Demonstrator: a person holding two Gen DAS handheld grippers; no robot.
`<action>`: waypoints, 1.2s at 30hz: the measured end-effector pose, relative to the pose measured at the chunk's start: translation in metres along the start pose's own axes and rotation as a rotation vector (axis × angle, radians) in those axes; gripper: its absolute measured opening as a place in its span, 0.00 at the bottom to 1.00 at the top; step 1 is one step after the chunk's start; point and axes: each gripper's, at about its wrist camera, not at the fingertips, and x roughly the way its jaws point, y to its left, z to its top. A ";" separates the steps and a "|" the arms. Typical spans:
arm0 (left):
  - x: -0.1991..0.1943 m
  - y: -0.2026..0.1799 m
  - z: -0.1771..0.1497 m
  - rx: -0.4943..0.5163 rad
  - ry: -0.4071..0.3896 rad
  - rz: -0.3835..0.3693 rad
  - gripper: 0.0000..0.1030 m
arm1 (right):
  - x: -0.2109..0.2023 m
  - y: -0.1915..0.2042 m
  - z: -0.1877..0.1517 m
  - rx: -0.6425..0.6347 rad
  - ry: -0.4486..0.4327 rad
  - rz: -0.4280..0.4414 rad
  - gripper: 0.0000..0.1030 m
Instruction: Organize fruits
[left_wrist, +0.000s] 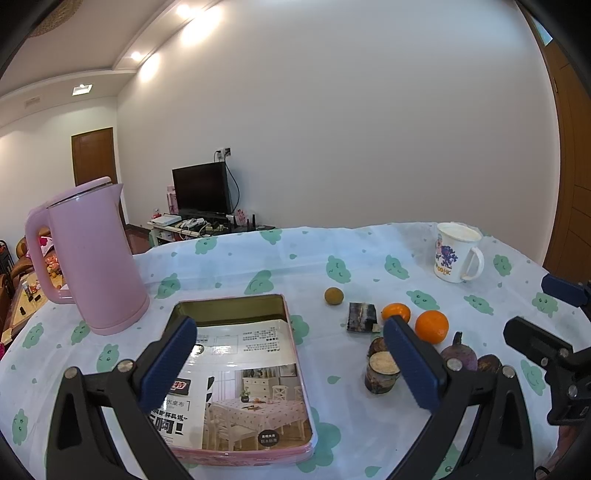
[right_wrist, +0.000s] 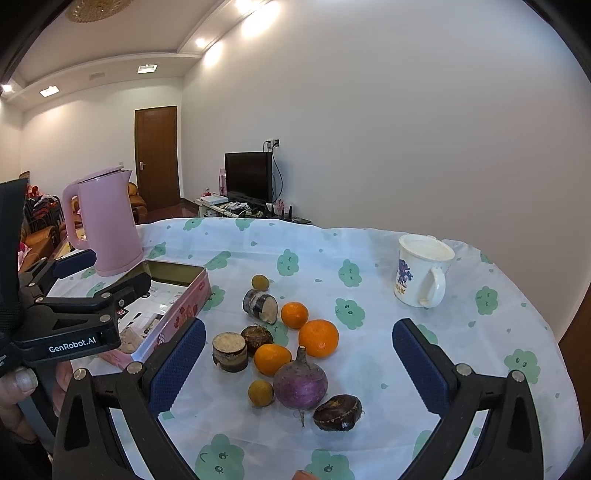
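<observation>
Left wrist view: left gripper (left_wrist: 291, 363) spread wide, empty, over the pink tin tray (left_wrist: 295, 373); pink kettle (left_wrist: 92, 258) far left.

Right wrist view: right gripper (right_wrist: 299, 365) wide, empty, above clustered oranges (right_wrist: 318, 338), purple turnip (right_wrist: 300, 382) and chestnut (right_wrist: 338, 412). Risk: round fruit rolling if nudged.

Orange object (right_wrist: 306, 475) cut by bottom edge; left gripper (left_wrist: 291, 363) finger hiding one orange (left_wrist: 396, 312) partly.
</observation>
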 end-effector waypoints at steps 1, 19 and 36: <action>0.000 0.000 0.000 0.001 0.000 -0.001 1.00 | 0.000 0.000 0.000 0.000 0.000 -0.001 0.99; 0.000 0.000 0.000 -0.001 -0.001 -0.001 1.00 | 0.000 -0.001 0.000 0.001 0.000 -0.002 0.99; -0.003 -0.001 0.001 -0.002 0.001 0.002 1.00 | 0.000 0.002 -0.001 0.000 0.004 -0.003 0.99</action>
